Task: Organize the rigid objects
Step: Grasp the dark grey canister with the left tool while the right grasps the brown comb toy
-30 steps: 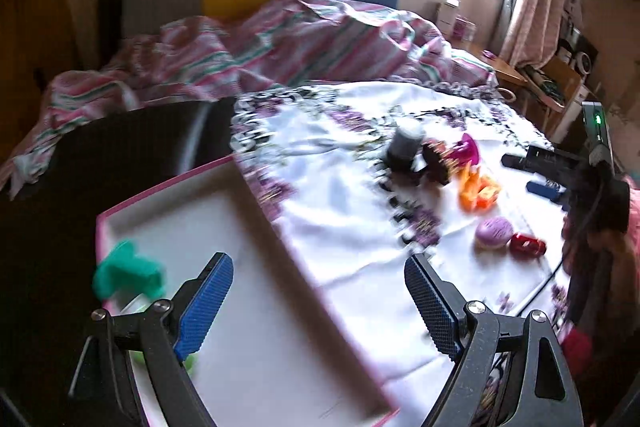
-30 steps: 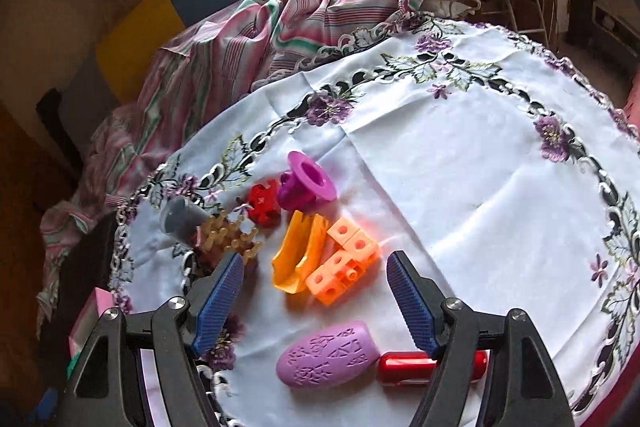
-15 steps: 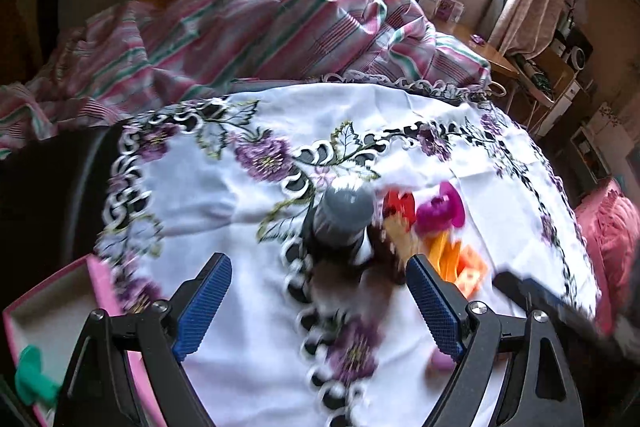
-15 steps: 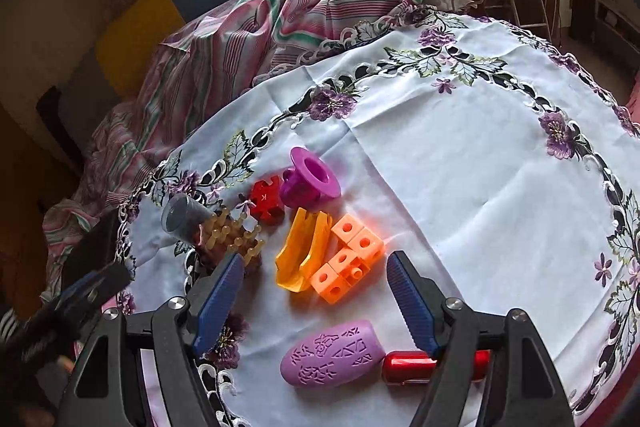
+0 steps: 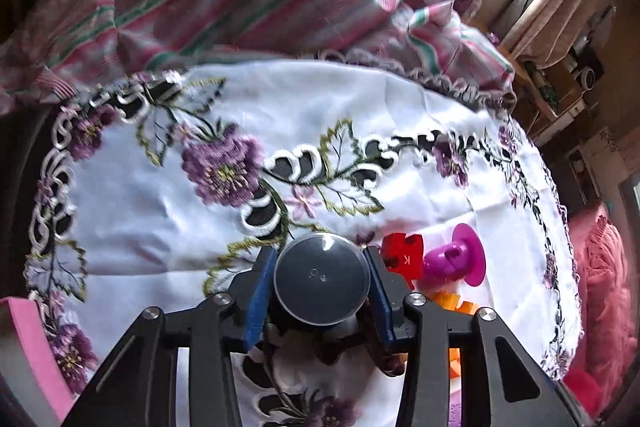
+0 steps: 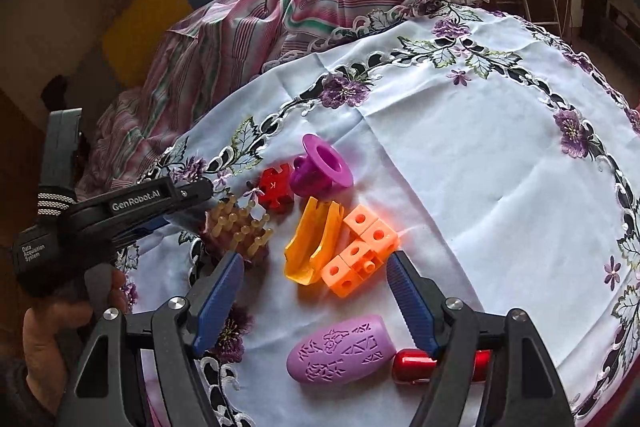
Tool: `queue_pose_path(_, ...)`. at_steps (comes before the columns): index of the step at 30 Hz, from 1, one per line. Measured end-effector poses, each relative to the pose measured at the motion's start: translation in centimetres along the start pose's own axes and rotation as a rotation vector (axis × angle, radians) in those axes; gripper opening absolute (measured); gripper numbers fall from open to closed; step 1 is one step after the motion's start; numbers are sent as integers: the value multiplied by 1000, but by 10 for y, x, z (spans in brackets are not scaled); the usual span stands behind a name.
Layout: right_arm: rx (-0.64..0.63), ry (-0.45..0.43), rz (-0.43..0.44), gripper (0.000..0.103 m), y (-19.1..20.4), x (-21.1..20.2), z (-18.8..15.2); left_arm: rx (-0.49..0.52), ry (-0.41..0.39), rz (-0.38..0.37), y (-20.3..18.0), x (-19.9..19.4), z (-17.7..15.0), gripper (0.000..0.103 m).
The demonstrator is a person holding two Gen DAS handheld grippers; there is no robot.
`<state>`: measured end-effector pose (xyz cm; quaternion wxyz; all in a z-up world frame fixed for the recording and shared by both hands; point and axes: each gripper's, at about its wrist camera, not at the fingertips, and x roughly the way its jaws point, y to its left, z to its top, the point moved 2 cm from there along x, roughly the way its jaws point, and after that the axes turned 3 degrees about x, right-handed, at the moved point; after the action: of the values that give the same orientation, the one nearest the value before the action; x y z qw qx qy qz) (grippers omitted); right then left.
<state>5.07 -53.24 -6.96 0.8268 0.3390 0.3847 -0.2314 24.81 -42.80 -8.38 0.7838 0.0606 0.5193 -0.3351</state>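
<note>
Tablecloth, floral-edged; left hand-held gripper clamps grey canister; right hand-held gripper gapes, empty.

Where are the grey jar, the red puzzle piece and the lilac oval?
grey jar [image 5: 321, 279], left wrist view, on its clear lid.
red puzzle piece [image 6: 275, 182], right wrist view, on its top face.
lilac oval [image 6: 339, 349], right wrist view, on its patterned top.
</note>
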Motion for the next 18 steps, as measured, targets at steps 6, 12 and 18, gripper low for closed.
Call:
queue_pose_path(6, -3, -8, 6, 75, 0, -1, 0, -66, -82, -81, 24, -48, -12, 43)
queue_pose_path(12, -63, -9, 22, 75, 14, -1, -5, -67, -143, -103, 47, -103, -44, 43)
queue_pose_path(18, -165, -5, 48, 75, 38, 1, -12, -73, -189, -88, 74, -151, -99, 43)
